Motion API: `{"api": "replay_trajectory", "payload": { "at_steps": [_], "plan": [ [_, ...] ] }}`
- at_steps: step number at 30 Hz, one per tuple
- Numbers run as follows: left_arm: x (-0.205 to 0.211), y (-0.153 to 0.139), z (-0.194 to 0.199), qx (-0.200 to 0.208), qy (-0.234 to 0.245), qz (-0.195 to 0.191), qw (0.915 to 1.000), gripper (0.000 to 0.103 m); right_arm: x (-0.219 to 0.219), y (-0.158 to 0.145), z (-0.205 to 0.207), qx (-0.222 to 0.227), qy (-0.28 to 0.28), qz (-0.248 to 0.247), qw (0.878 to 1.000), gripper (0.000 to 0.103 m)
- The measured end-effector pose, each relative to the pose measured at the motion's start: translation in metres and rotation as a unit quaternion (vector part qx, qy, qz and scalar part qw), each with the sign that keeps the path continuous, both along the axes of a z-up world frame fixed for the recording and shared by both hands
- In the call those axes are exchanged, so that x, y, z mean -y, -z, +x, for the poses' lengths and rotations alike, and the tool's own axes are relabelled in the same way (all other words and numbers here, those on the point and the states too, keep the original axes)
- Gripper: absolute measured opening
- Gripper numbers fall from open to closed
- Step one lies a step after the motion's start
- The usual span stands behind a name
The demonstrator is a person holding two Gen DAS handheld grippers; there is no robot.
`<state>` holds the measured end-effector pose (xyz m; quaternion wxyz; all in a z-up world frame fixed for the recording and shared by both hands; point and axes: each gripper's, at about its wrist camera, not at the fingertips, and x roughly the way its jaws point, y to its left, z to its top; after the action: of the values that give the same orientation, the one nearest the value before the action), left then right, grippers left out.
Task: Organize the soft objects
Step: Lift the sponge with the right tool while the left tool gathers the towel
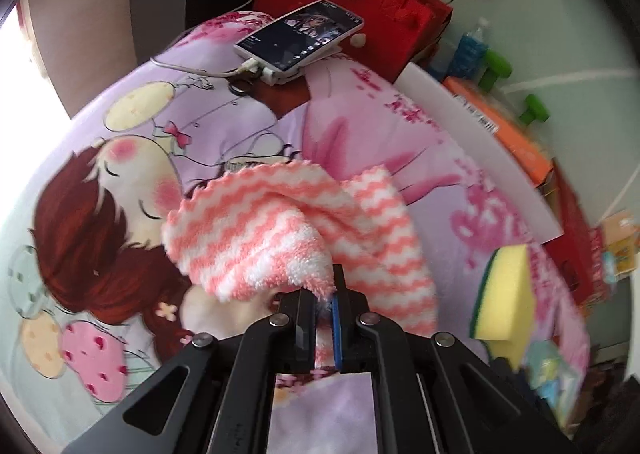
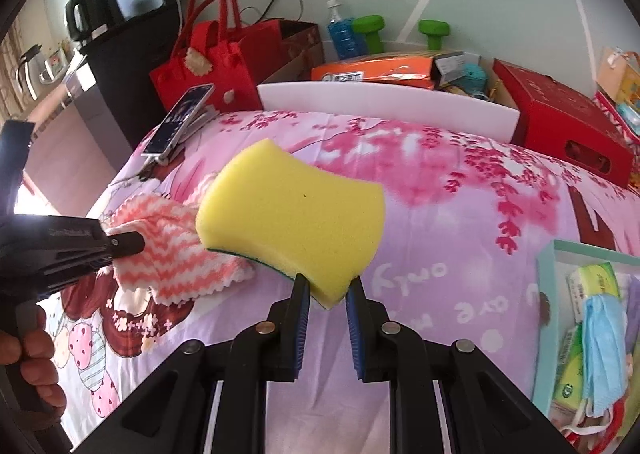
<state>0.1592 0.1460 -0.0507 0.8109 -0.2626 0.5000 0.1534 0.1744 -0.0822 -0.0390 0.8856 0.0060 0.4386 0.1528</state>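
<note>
Left gripper (image 1: 325, 304): jaws pinched tight on edge of pink-and-white striped cloth (image 1: 280, 230), rest draped on cartoon bedsheet (image 1: 120, 182). Right gripper (image 2: 327, 296): jaws narrowed on corner of yellow sponge (image 2: 290, 210), lifted clear of sheet, just beside cloth. Beyond: phone (image 2: 180, 120), red bag (image 2: 208, 66), teal box (image 2: 546, 294) with blue mask (image 2: 602, 350).
</note>
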Motion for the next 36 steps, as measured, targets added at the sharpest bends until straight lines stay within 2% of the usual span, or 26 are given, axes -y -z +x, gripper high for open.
{"api": "replay_trajectory", "payload": {
  "at_steps": [6, 7, 13, 18, 19, 21, 22, 23, 28, 32, 36],
  "plan": [
    [-0.002, -0.006, -0.005, 0.043, -0.005, -0.064, 0.9970, 0.005, 0.013, -0.003, 0.000, -0.004, 0.015, 0.012, 1.000, 0.019],
    [0.000, -0.008, -0.005, 0.045, -0.005, -0.066, 0.9968, 0.005, 0.015, -0.003, 0.000, -0.004, 0.017, 0.014, 1.000, 0.019],
    [0.012, -0.007, 0.003, 0.034, 0.009, -0.046, 0.9983, 0.006, 0.023, -0.006, 0.000, -0.004, 0.024, 0.021, 0.999, 0.020],
    [0.034, 0.005, 0.021, 0.013, 0.045, -0.024, 0.9986, 0.007, 0.031, -0.008, 0.001, -0.003, 0.032, 0.026, 0.999, 0.020],
    [0.039, 0.008, 0.024, 0.008, 0.056, -0.023, 0.9981, 0.010, 0.032, -0.008, 0.001, -0.003, 0.034, 0.027, 0.999, 0.020],
    [0.045, 0.011, 0.027, 0.002, 0.064, -0.019, 0.9978, 0.022, 0.035, -0.008, 0.002, -0.004, 0.037, 0.029, 0.999, 0.020],
    [0.047, 0.012, 0.029, -0.001, 0.068, -0.017, 0.9975, 0.035, 0.037, -0.008, 0.002, -0.005, 0.039, 0.030, 0.999, 0.020],
    [0.049, 0.012, 0.030, -0.002, 0.071, -0.018, 0.9974, 0.042, 0.038, -0.008, 0.002, -0.006, 0.040, 0.030, 0.999, 0.020],
    [0.055, 0.013, 0.033, 0.001, 0.078, -0.023, 0.9967, 0.044, 0.044, -0.008, 0.002, -0.008, 0.048, 0.033, 0.998, 0.020],
    [0.065, 0.018, 0.039, -0.014, 0.091, 0.011, 0.9957, 0.048, 0.051, -0.010, -0.001, -0.007, 0.055, 0.025, 0.998, 0.020],
    [0.074, 0.024, 0.044, -0.022, 0.103, 0.022, 0.9942, 0.052, 0.056, -0.005, 0.000, -0.020, 0.066, 0.016, 0.997, 0.020]
  ]
}}
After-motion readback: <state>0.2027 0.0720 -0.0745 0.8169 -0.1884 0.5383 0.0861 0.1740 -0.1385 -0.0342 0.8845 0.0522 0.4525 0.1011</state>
